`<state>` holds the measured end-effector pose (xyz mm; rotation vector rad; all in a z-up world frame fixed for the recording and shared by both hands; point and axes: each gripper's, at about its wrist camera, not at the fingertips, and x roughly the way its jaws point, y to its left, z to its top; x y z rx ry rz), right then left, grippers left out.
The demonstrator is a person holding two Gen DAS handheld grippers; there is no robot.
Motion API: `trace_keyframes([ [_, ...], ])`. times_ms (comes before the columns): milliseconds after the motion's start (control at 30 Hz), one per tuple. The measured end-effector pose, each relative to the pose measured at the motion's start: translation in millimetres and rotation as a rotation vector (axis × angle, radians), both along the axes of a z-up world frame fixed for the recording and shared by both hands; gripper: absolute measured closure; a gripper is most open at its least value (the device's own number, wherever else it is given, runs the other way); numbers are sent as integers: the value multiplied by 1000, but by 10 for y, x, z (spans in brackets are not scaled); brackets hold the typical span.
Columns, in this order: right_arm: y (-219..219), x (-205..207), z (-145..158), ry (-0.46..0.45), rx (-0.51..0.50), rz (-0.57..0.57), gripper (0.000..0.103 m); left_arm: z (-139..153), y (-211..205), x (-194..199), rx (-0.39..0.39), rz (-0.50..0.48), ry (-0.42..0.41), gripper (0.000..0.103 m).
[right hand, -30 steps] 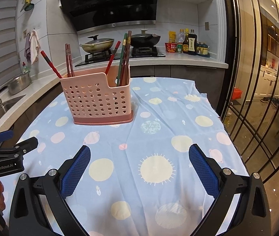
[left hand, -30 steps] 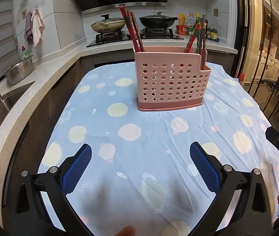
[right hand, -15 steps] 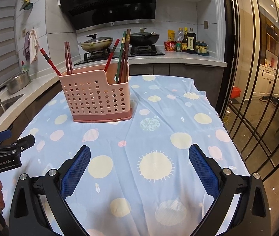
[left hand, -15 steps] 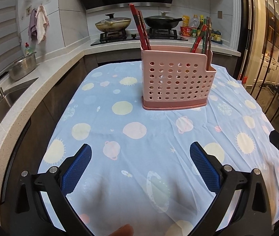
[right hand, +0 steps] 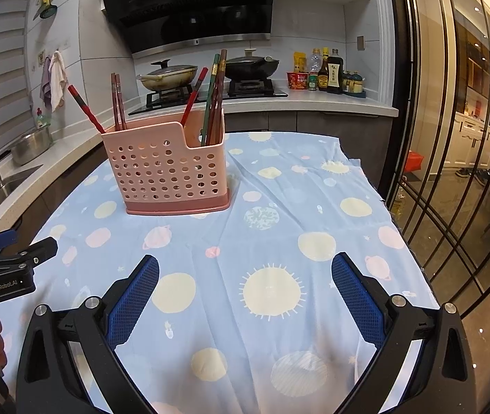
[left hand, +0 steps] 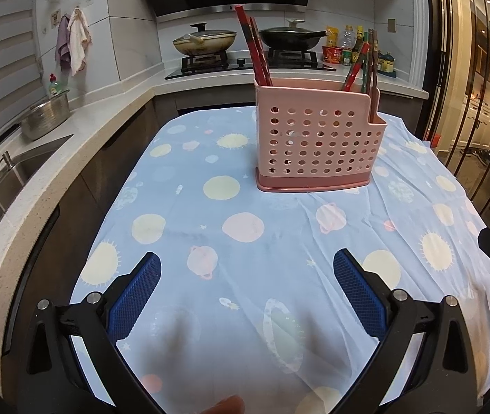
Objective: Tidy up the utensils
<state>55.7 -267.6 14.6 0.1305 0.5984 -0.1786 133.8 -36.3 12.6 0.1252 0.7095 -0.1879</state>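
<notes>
I am holding both left tongs [left hand: 246, 270] and right tongs [right hand: 245, 272] spread wide, gripping nothing; the perforated pink plastic utensil basket [left hand: 319, 145] is standing ahead, hiding its chopsticks' [right hand: 212, 100] lower ends.

A blue tablecloth [right hand: 279, 186] with suns fills the centre; pans [right hand: 169, 77] on the stove at top, bottles [right hand: 327, 72] upper right, sink [left hand: 20, 169] left.

Pink perforated holder [right hand: 172, 169], red and seemingly brown chopsticks [right hand: 213, 96], blue planet-patterned cloth [right hand: 279, 241]
</notes>
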Motion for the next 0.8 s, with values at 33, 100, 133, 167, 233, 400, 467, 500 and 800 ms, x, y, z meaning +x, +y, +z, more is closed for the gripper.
trace_keyframes([
  [33,-4,-1,1,0,0,-1,7,4,8,-4,0,3,-2,7],
  [100,-4,-5,-1,0,0,0,7,7,15,-7,-2,4,-3,7],
  [133,-4,-5,-1,-1,0,0,7,8,19,-8,-5,4,-3,7],
  [167,-6,-3,-4,1,0,1,7,8,23,-8,-11,2,0,7],
  [233,0,-2,-7,3,-2,1,7,7,37,-7,-26,1,6,7],
  [400,0,-3,-10,2,0,1,7,15,60,-13,-24,19,0,7],
  [467,-2,-1,-12,3,-1,0,7,24,65,-18,-25,18,-4,7],
  [500,-1,-3,-12,2,-1,1,7,28,65,-20,-25,15,-6,7],
  [800,-7,1,-26,6,-1,-2,7,-4,66,6,-18,14,-2,7],
])
